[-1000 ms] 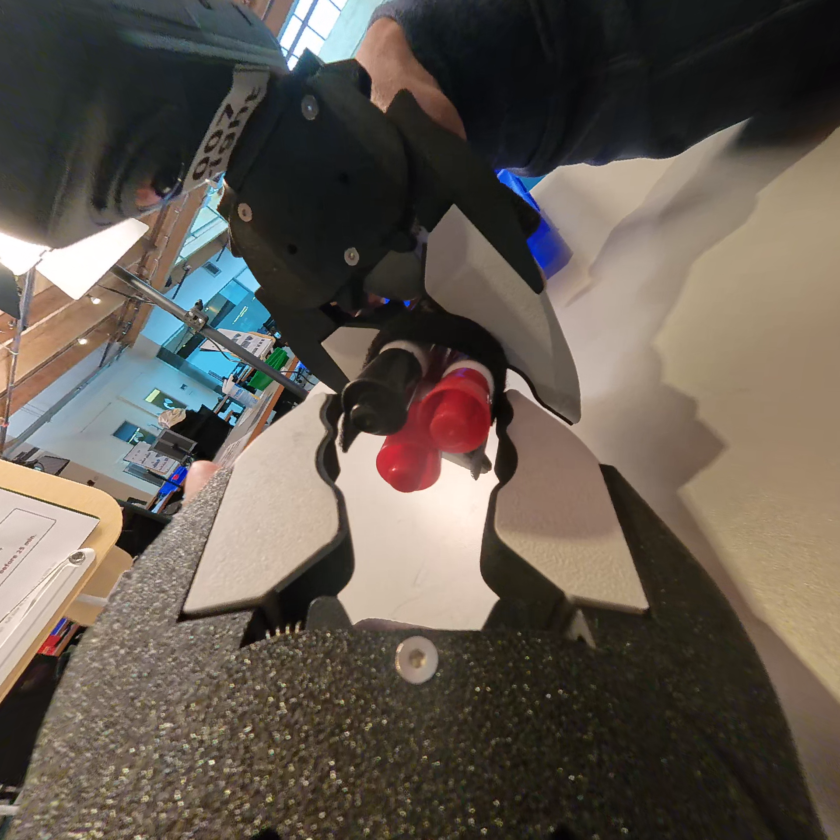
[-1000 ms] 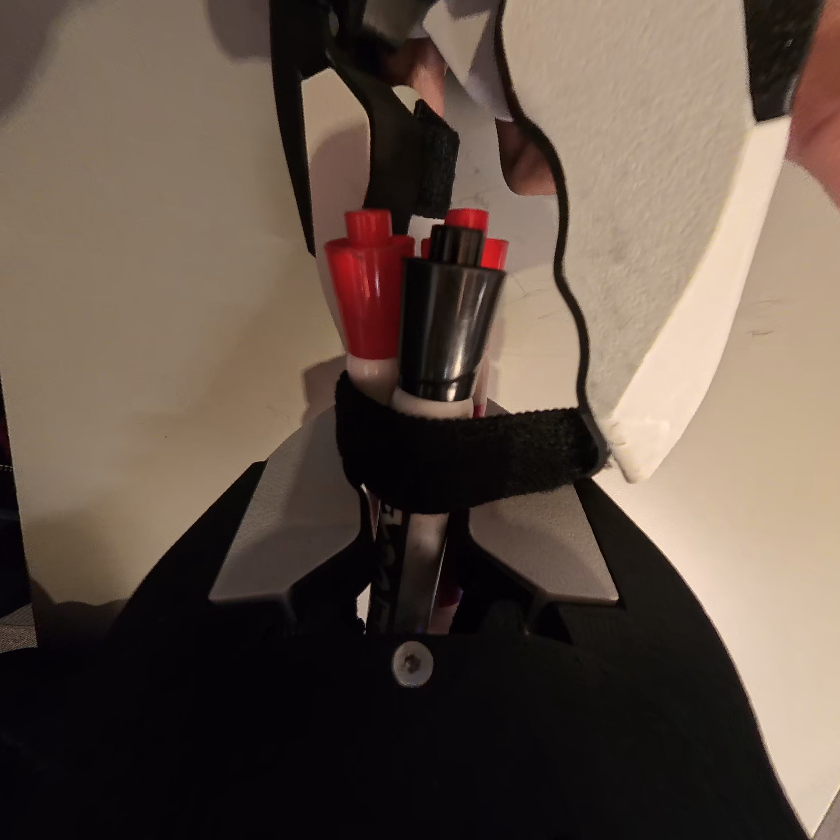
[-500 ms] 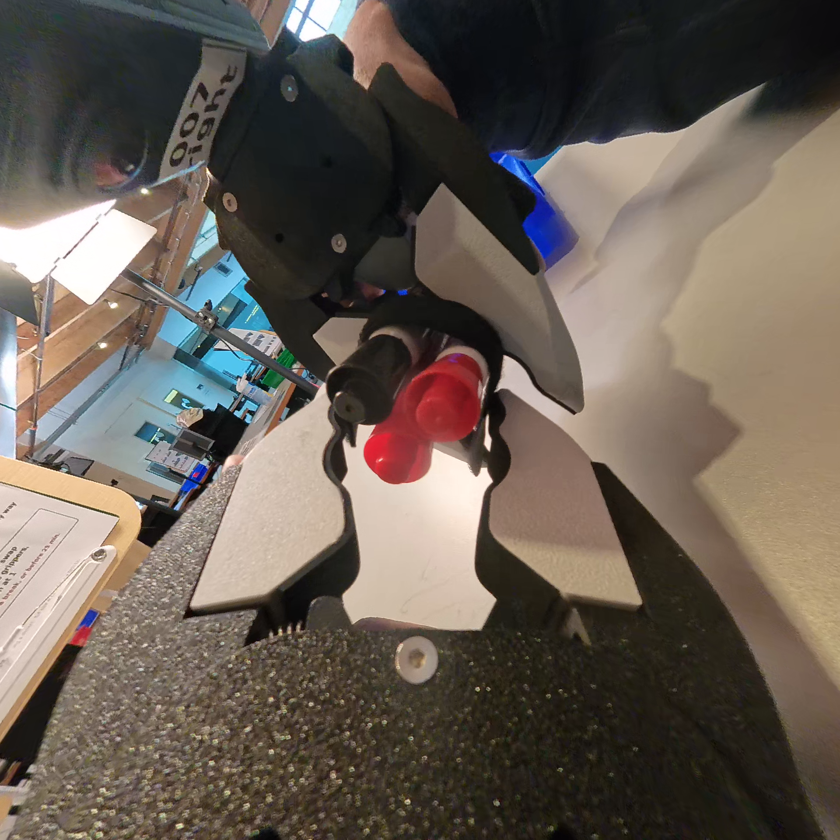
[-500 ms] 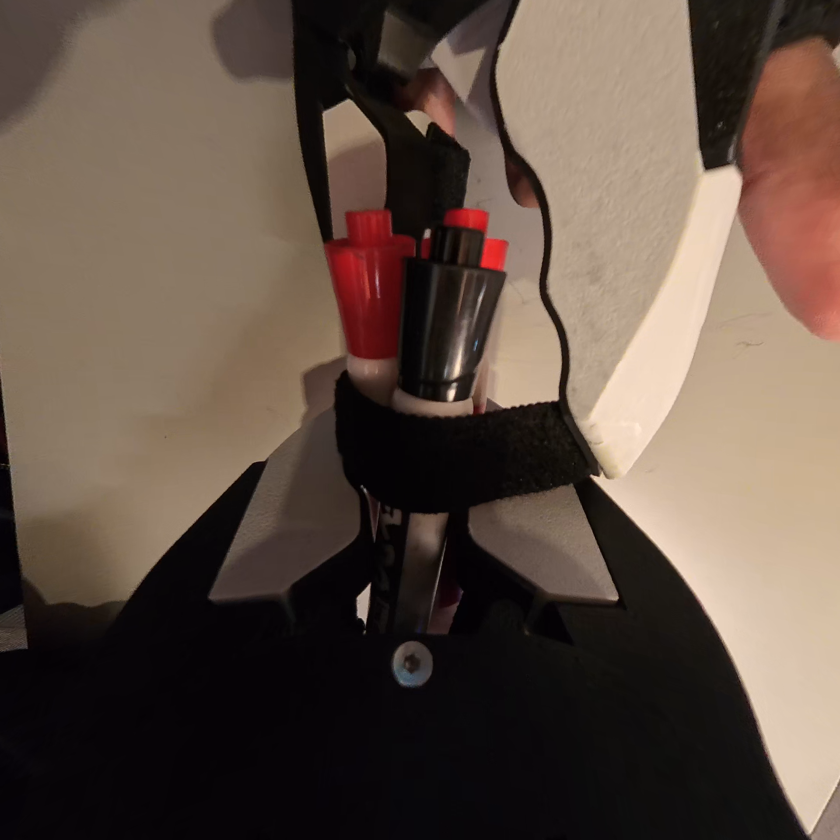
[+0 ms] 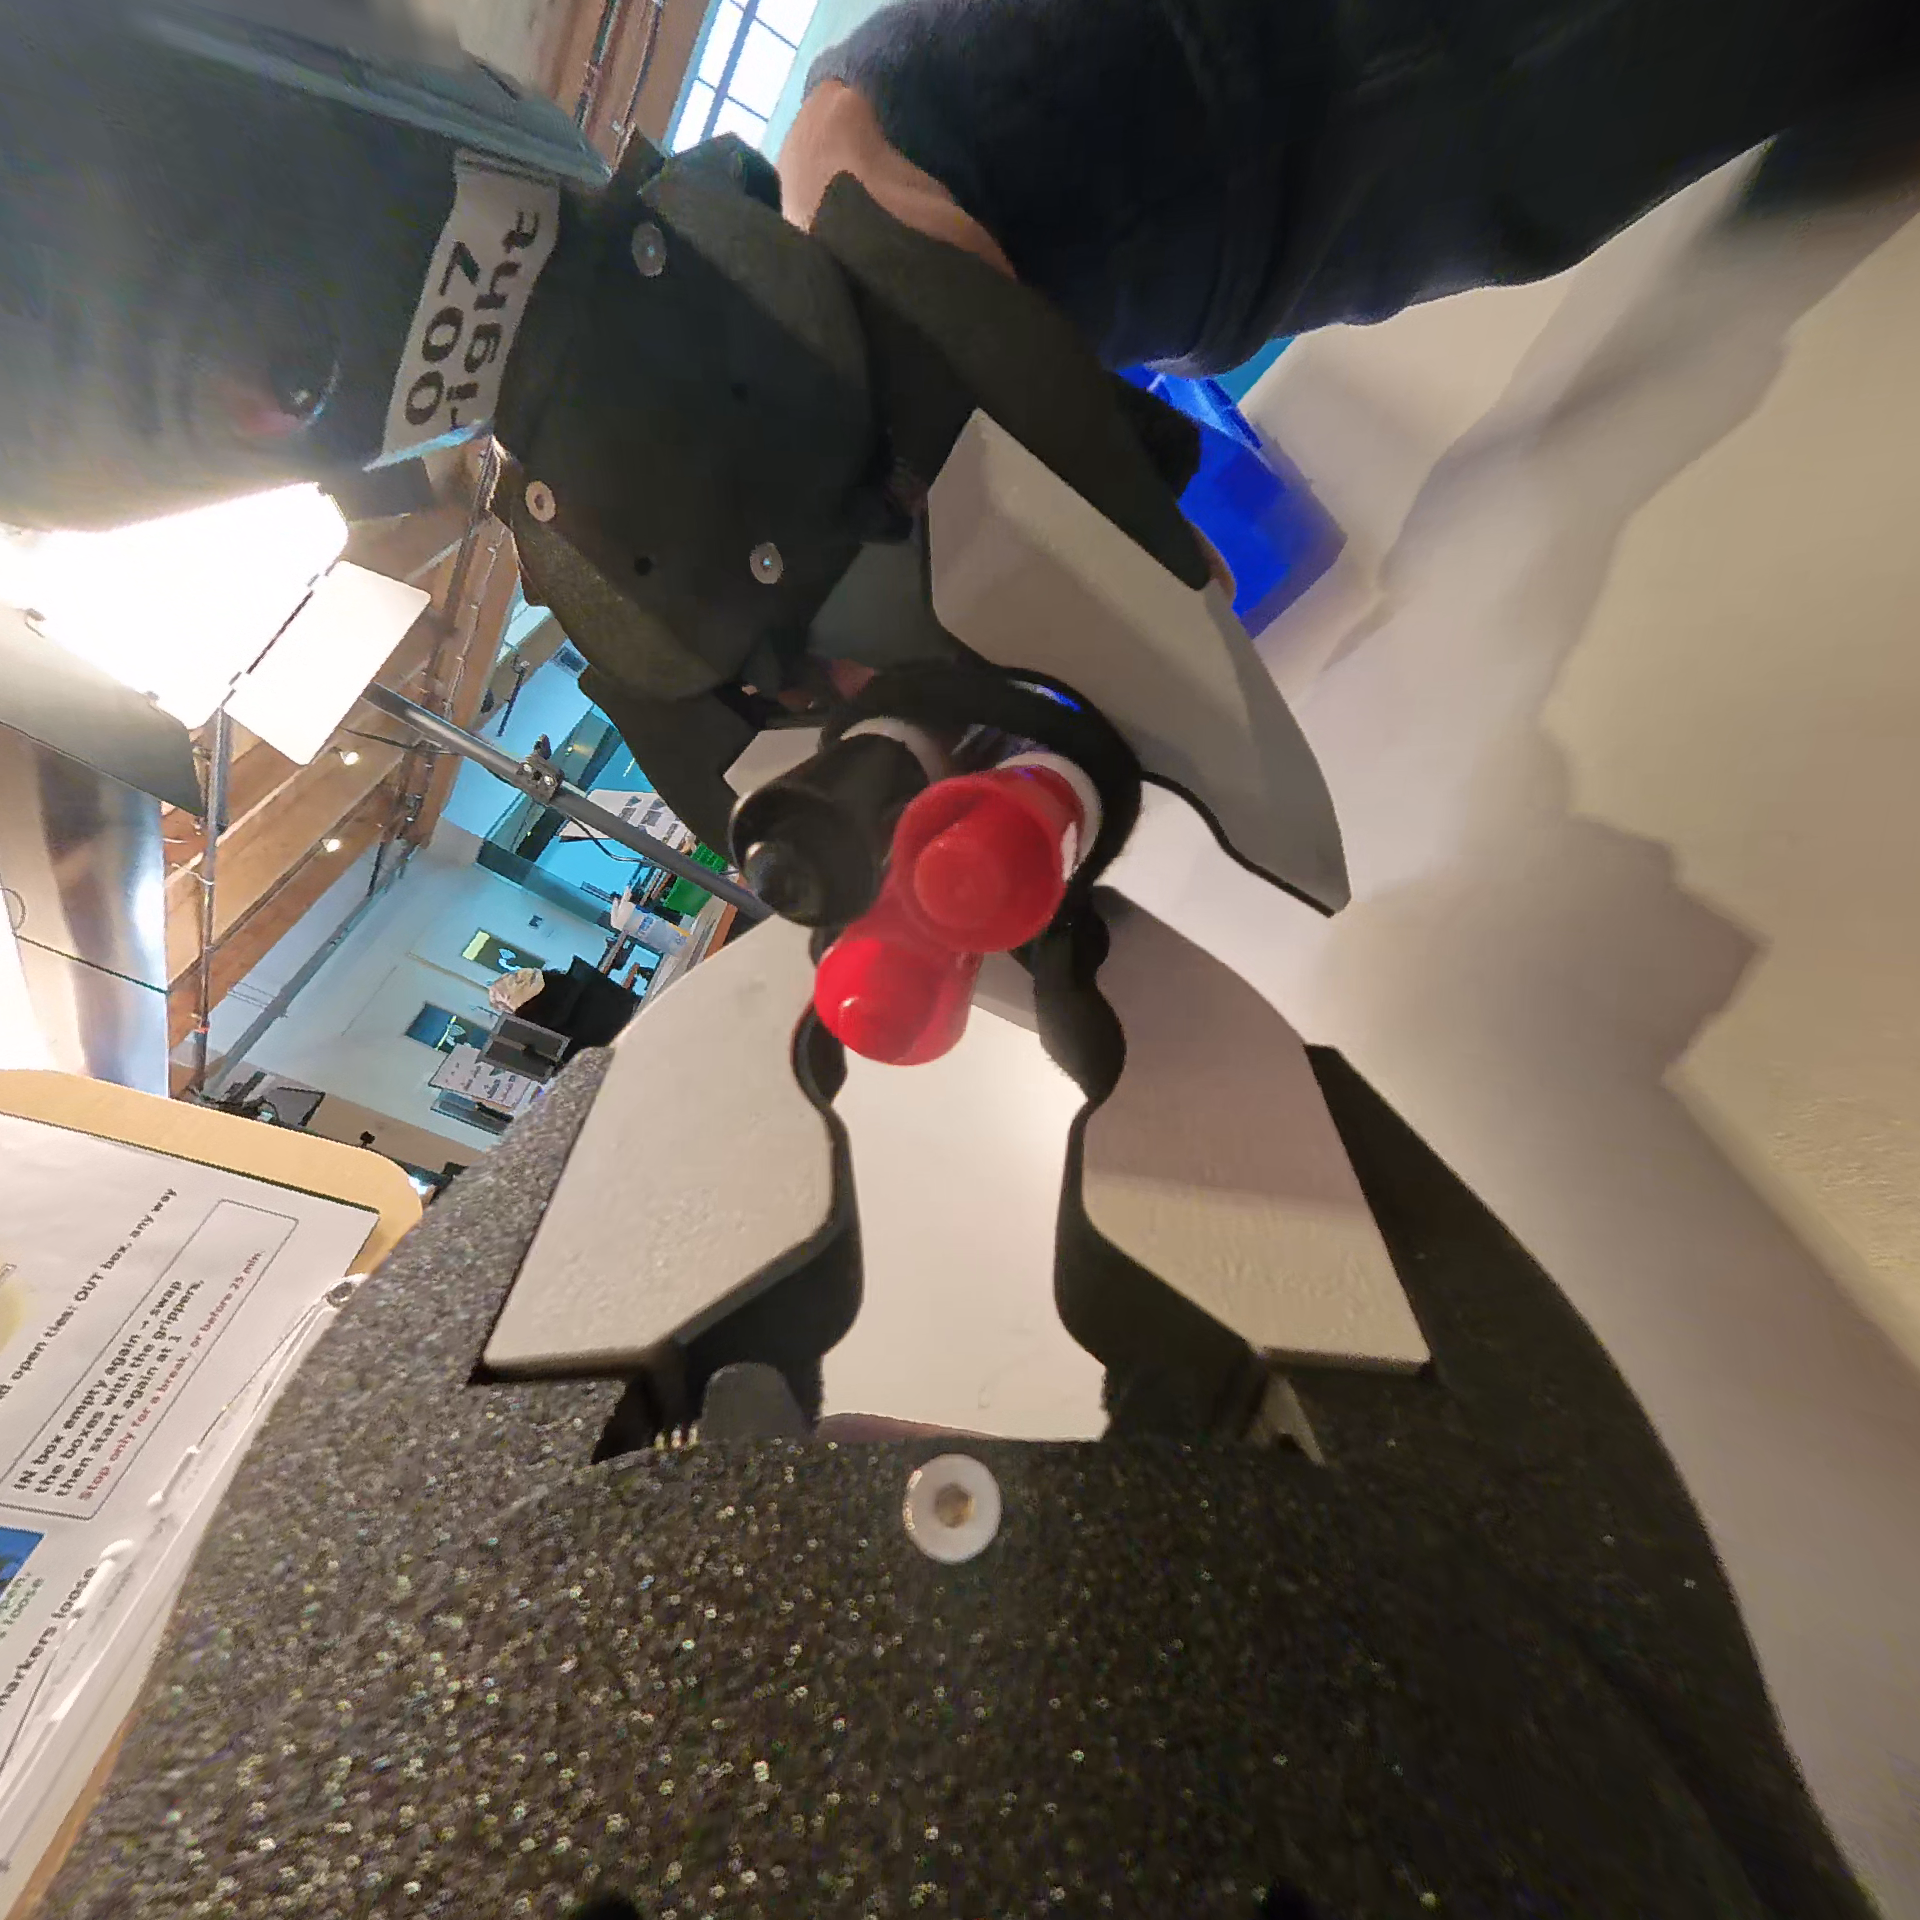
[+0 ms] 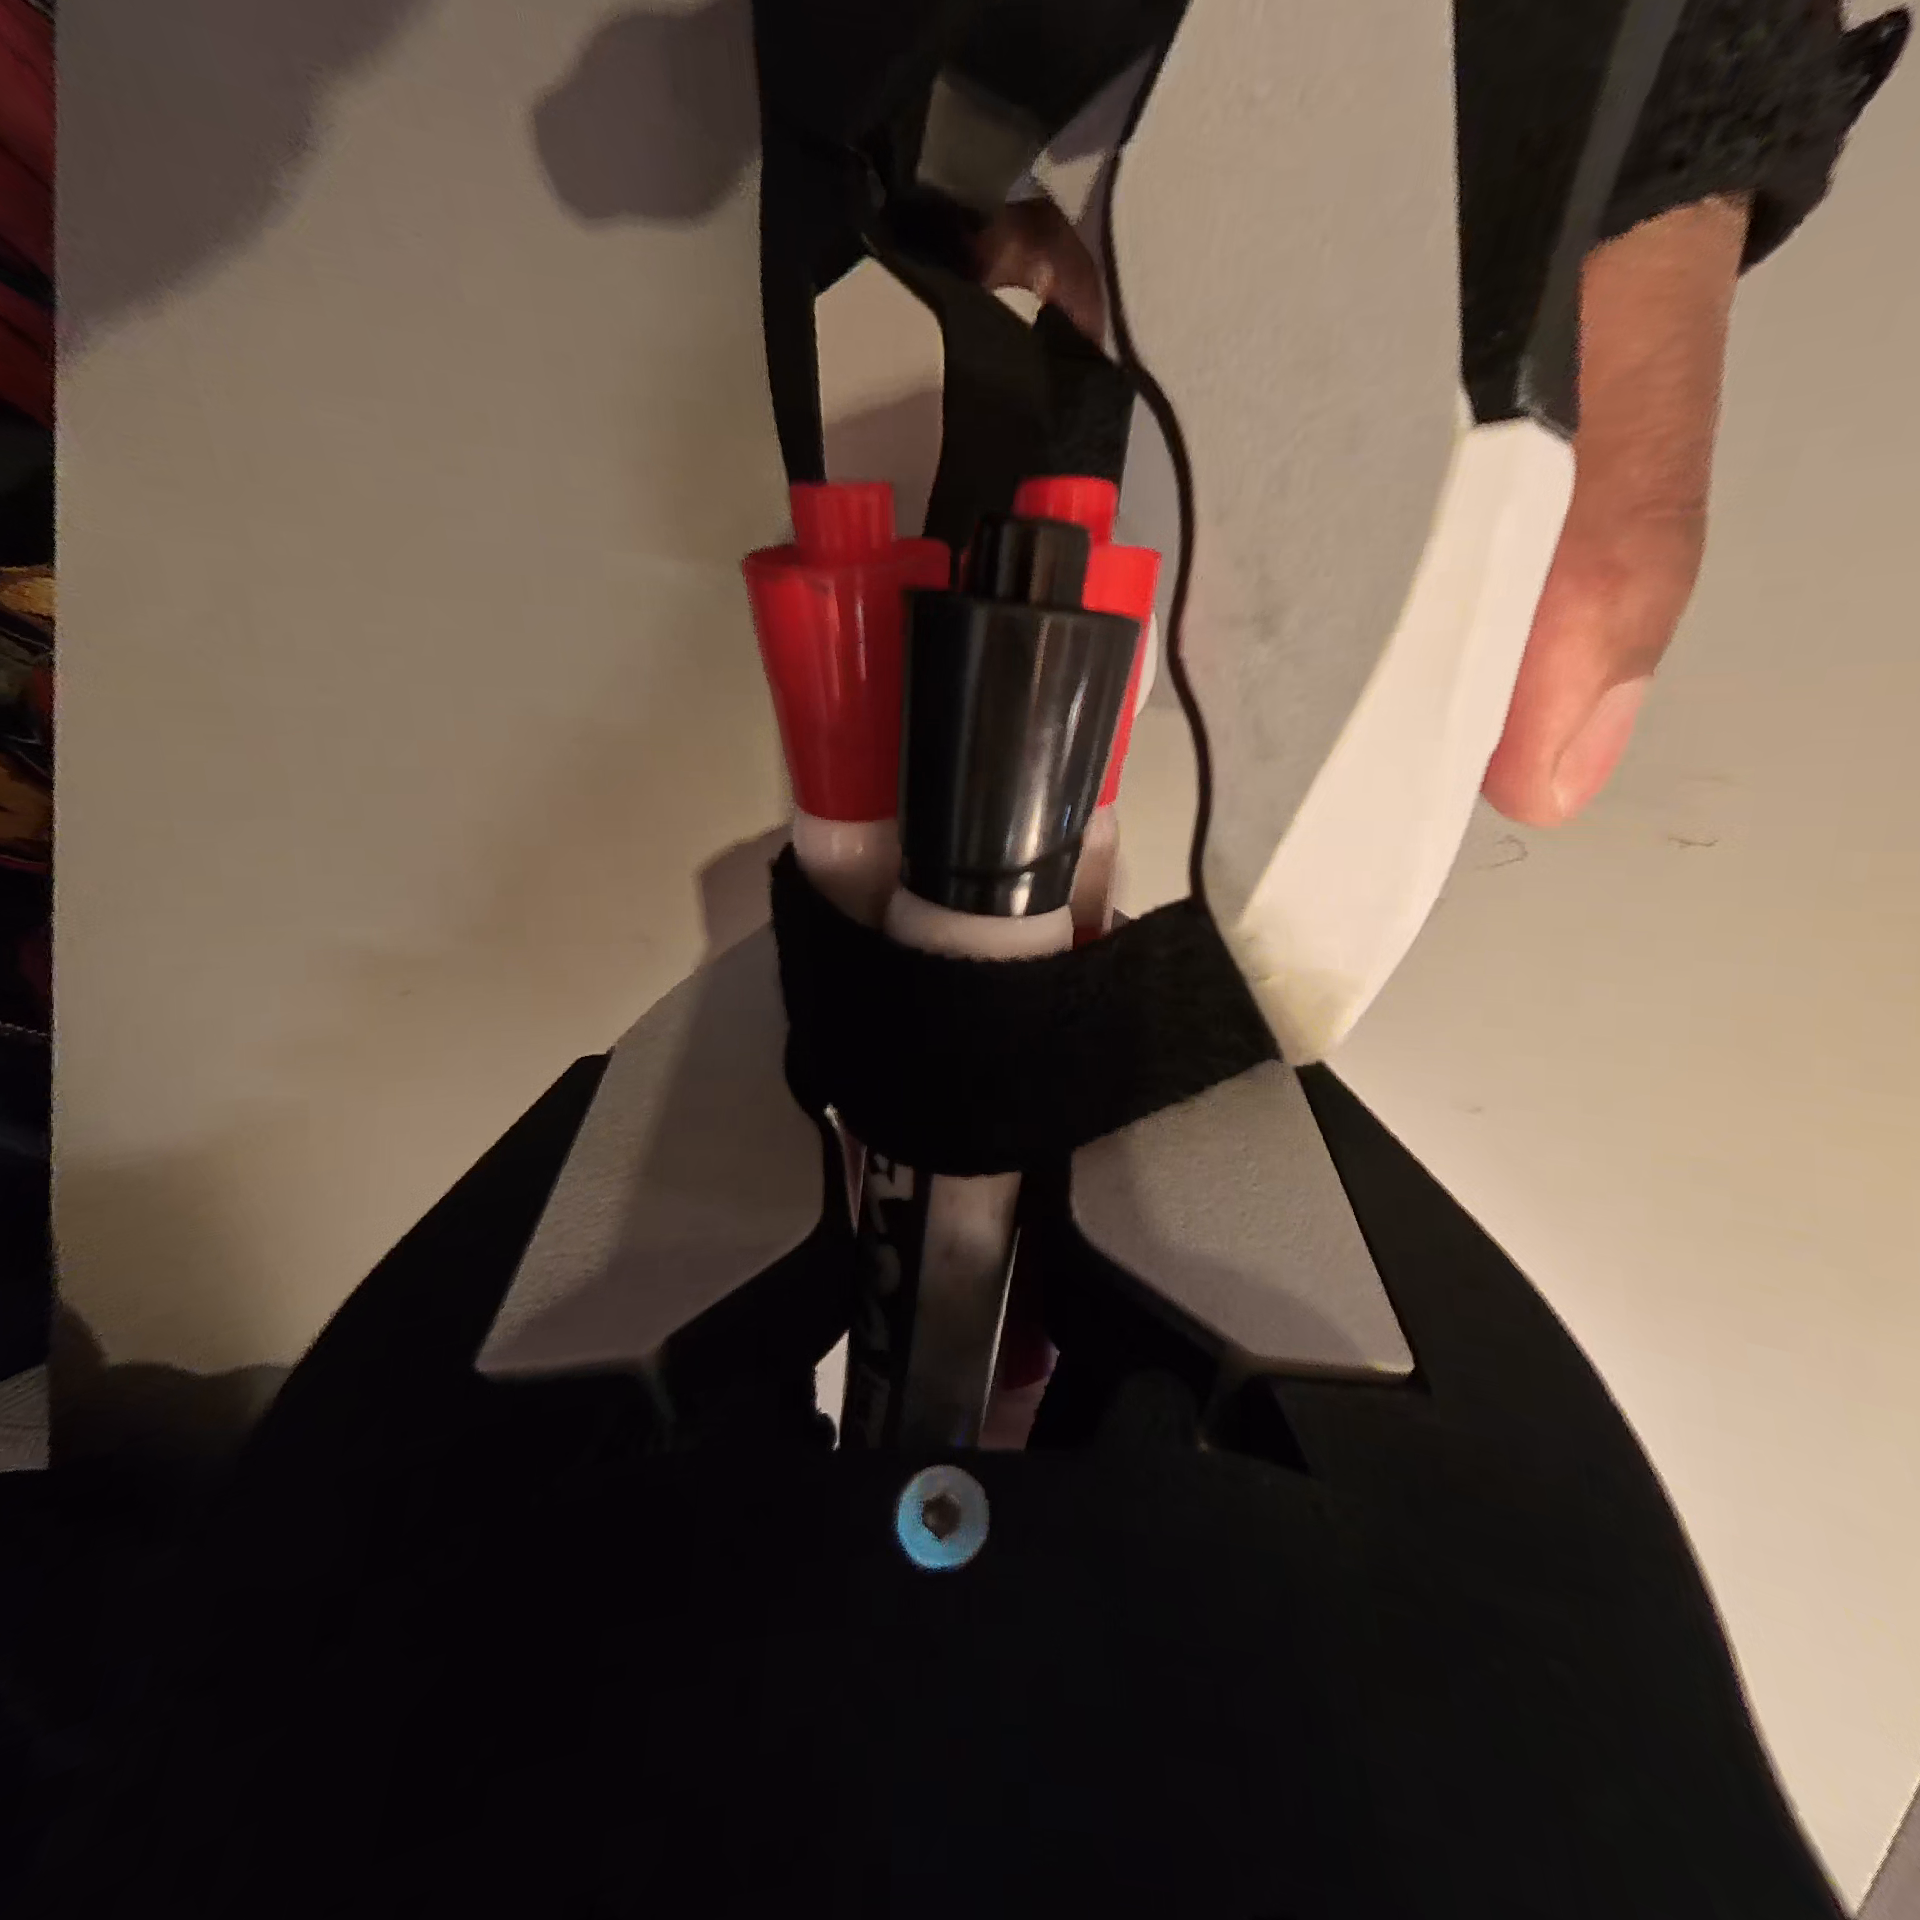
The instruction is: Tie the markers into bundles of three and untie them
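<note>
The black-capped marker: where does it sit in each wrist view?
Left wrist view: black-capped marker sits centre, cap toward the camera, left of the two red caps.
Right wrist view: centre, in front of the red caps, cap pointing up.
Shared landmark: the black strap around the markers.

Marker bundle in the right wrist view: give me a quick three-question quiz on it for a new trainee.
1. True or false: the caps of the three markers are all red.
2. What is wrapped around them? A) a black strap B) a yellow rubber band C) white string
3. Fill in the blank: the right claw is shut on the ___.

Key: 1 false, one cap is black and two are red. 2 A. 3 markers.
</note>
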Tool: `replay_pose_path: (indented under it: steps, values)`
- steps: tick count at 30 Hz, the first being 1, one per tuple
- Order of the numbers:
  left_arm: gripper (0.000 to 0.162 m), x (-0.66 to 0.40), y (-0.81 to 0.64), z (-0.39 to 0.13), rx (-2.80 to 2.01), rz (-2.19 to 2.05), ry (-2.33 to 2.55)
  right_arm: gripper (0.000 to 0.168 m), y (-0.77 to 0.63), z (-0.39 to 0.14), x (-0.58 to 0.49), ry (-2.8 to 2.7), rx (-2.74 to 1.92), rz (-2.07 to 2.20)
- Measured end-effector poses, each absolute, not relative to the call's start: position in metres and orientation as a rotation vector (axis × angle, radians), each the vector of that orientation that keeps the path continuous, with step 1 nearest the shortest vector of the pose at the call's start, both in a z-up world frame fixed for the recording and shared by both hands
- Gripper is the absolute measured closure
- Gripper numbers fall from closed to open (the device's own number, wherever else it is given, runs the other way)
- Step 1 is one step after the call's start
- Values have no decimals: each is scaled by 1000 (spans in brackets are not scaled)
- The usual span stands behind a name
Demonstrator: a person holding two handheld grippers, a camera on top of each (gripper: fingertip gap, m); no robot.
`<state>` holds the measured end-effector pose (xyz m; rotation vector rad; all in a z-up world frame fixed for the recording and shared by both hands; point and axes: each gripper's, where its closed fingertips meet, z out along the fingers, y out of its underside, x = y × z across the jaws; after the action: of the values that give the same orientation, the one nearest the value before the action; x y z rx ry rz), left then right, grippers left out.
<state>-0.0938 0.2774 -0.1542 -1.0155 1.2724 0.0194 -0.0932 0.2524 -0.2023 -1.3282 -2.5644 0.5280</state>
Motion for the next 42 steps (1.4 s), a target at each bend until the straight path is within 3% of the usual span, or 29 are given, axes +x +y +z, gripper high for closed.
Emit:
replay_pose_path:
  steps: [42]
  values:
    - [145, -94, 265, -146, -975, 31, 1347, 127, 239, -193, -92, -2587, -1171, 635]
